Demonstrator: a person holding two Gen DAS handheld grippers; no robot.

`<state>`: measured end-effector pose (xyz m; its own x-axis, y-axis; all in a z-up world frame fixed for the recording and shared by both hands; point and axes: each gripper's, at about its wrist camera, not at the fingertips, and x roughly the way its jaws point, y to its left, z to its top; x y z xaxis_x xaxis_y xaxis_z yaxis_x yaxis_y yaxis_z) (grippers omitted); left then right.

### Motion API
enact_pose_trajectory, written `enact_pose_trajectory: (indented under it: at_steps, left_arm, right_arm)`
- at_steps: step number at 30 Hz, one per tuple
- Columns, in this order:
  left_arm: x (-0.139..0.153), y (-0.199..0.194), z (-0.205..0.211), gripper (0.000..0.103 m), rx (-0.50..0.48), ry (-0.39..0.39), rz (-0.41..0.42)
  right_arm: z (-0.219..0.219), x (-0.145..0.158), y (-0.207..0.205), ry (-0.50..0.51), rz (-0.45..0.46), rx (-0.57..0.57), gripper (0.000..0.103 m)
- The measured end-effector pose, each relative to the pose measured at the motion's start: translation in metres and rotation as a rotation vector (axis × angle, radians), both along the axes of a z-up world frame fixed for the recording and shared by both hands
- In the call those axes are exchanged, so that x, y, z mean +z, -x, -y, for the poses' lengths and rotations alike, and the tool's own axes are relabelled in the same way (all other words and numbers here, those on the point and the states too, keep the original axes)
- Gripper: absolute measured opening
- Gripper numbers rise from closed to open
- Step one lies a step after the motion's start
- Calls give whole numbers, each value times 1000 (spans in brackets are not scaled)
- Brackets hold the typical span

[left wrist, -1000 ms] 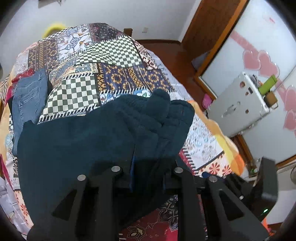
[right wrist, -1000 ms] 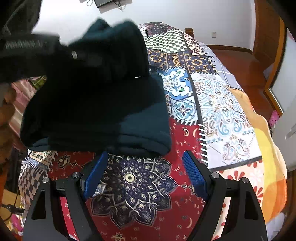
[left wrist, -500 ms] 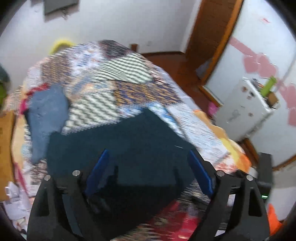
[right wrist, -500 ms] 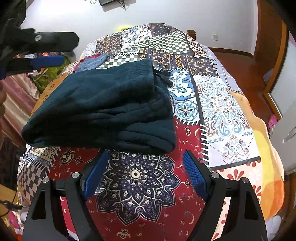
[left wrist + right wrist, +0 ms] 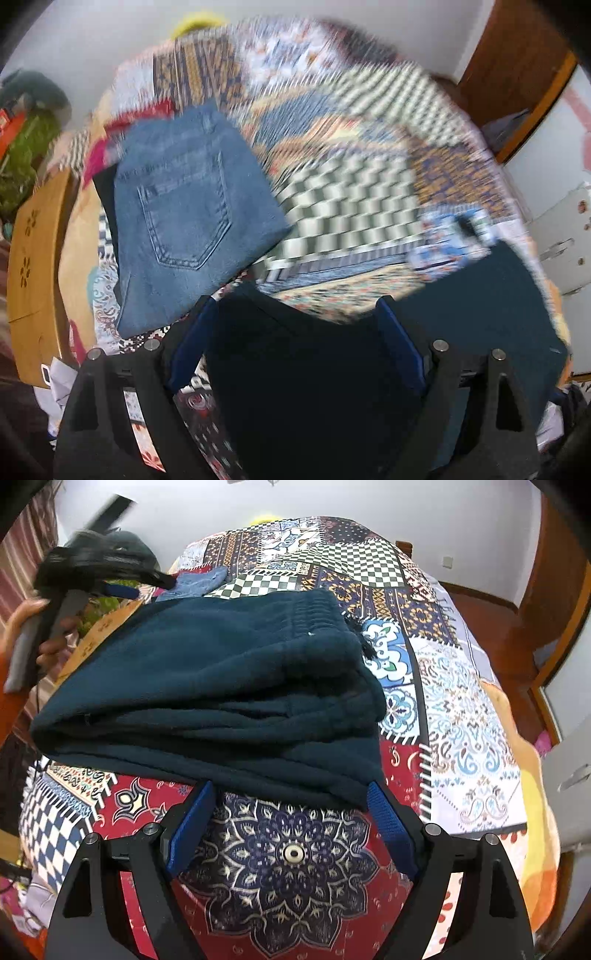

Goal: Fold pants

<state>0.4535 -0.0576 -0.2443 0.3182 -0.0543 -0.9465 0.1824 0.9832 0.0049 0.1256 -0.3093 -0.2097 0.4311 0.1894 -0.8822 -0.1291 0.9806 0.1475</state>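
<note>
The bed (image 5: 461,709) is covered by a patchwork quilt (image 5: 373,565) with many patterns. On it, toward the near end, lie the dark teal pants (image 5: 207,686), folded into a thick stack of layers, with the waistband on top at the far side. In the left wrist view the pants (image 5: 498,314) are blurred and fill the lower part of the picture. Farther up the bed, near its left edge, lie folded jeans (image 5: 188,221) with 1 back pocket facing up.

The right tool (image 5: 291,812) is open and empty, its 2 blue pads just before the near edge of the pants; whether they touch it I cannot tell. The left tool (image 5: 295,332) is also open and holds nothing, above the pants. In the right wrist view the left tool (image 5: 99,565) is blurred, at the left side of the bed.
</note>
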Motion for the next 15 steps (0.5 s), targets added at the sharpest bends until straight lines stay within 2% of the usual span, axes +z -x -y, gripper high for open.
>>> enact_pose_trajectory:
  at_steps: [2,3,5,7,13,15]
  left_arm:
    - [-18,-11,-3,87,1,-65,-28]
    - [-31,-16,-3,88,-16,-130,-38]
    - [-44,-15,-7,96,-57,-194,-24]
    - [-45,-11,-17,103,-61,-189,4]
    - [-42,23,-64,103,17,-152,-14]
    - [-40,44,-82,103,43,-115,-47]
  right_arm:
    - [0,-1,-4,0,-5,-7,83]
    - [1,-1,-7,1,-8,-10,83]
    - [1,-2,-14,5,-13,-12,83]
    - [2,-2,-20,11,-12,-14,83]
    - [-1,0,-48,65,2,-8,81]
    - [0,5,-56,81,18,-5,80]
